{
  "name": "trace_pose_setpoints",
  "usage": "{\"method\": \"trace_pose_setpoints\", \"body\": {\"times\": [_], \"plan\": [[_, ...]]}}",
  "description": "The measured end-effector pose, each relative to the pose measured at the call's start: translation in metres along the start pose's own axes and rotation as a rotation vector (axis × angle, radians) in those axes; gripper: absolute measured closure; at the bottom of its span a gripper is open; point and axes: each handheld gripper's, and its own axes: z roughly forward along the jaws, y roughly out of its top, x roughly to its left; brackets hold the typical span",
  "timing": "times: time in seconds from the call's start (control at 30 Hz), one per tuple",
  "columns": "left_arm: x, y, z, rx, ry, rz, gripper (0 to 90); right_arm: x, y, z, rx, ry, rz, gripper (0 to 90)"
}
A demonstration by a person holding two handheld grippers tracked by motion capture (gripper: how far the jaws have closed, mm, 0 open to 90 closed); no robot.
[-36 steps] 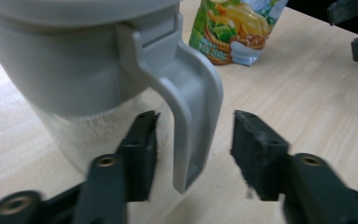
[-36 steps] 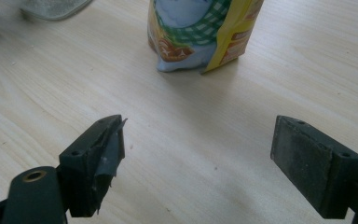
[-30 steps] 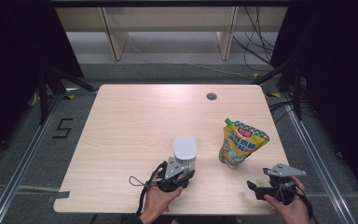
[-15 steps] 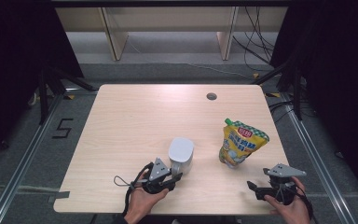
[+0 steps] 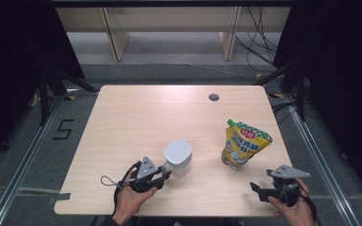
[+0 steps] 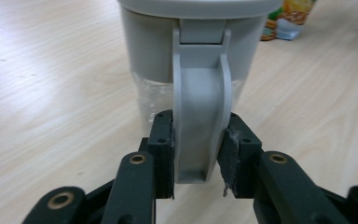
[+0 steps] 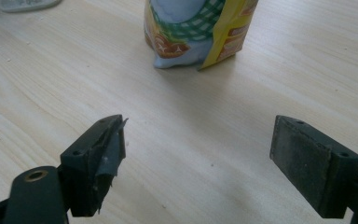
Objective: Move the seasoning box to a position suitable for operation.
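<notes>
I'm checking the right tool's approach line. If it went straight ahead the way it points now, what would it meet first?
Most likely the yellow pouch: it stands ahead of the open right tool, slightly left of centre, with bare table between them. Depth is hard to judge, so the tool could slip past its edge.

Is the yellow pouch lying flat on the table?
No, the yellow pouch stands upright on the table, its green cap at the top, to the right of the grey jug.
</notes>
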Motion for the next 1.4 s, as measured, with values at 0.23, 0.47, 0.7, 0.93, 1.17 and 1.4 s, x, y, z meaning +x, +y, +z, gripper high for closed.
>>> {"method": "trace_pose_setpoints", "body": {"times": [0.23, 0.47, 0.7, 0.93, 1.17, 1.4], "plan": [[0.012, -0.002, -0.003, 0.0, 0.032, -0.01, 67.6, 0.002, 0.0, -0.001, 0.013, -0.002, 0.011, 19.0], [0.025, -0.003, 0.0, -0.023, 0.104, -0.045, 67.3, -0.002, 0.001, 0.001, 0.0, -0.005, -0.03, 19.1], [0.039, -0.005, 0.002, -0.045, 0.123, -0.074, 69.3, -0.003, 0.0, 0.002, 0.002, -0.004, -0.046, 19.2], [0.04, -0.003, 0.003, -0.033, 0.149, -0.044, 70.8, -0.001, 0.001, 0.0, 0.016, -0.001, -0.025, 19.6], [0.049, -0.003, 0.006, -0.048, 0.122, -0.013, 71.8, -0.001, 0.002, 0.001, 0.01, -0.007, -0.044, 19.8], [0.039, -0.002, 0.007, -0.041, 0.07, 0.012, 71.6, 0.001, 0.002, 0.002, 0.028, 0.004, -0.009, 19.8]]}}
